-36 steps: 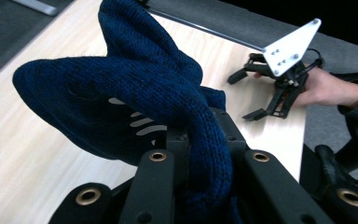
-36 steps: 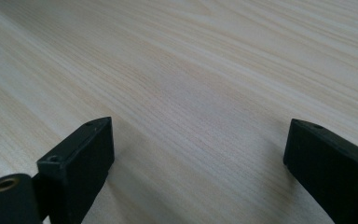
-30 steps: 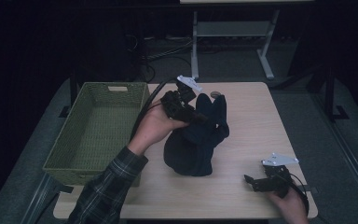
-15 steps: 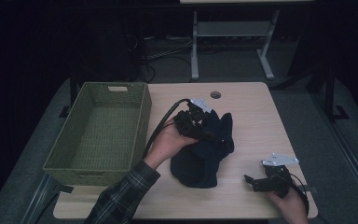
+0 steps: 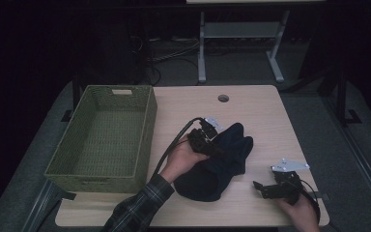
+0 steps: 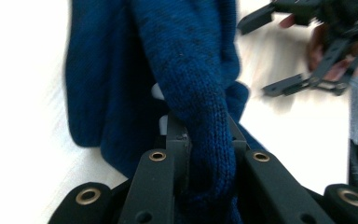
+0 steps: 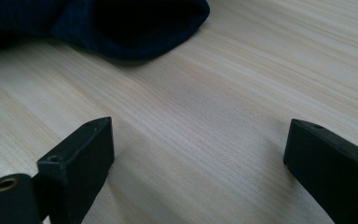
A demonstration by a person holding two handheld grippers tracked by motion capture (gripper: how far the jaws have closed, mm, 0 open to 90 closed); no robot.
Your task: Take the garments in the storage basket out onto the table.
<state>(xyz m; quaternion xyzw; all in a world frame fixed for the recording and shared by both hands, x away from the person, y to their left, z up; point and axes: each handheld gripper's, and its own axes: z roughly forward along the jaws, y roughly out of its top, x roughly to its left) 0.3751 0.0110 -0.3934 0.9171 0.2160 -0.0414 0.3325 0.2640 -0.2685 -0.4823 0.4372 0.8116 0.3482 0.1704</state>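
Note:
A dark blue knitted garment (image 5: 220,166) lies bunched on the wooden table (image 5: 263,118), right of middle. My left gripper (image 5: 216,149) is shut on a thick fold of it, low over the table; in the left gripper view the knit (image 6: 191,70) is squeezed between the two black jaws of that gripper (image 6: 203,135). My right gripper (image 5: 261,190) rests at the table's front right, open, pointing left toward the garment with nothing between its jaws. From the right gripper (image 7: 200,149) the garment's edge (image 7: 121,23) lies a short way ahead over bare wood.
A green woven basket (image 5: 94,182), with nothing inside, stands on the table's left side. A round cable hole (image 5: 223,98) sits near the far edge. Beyond the table are dark floor and a metal stand (image 5: 202,53).
My left gripper has come down with the garment, which hung raised before and now lies slumped on the table. The right gripper has stayed in place.

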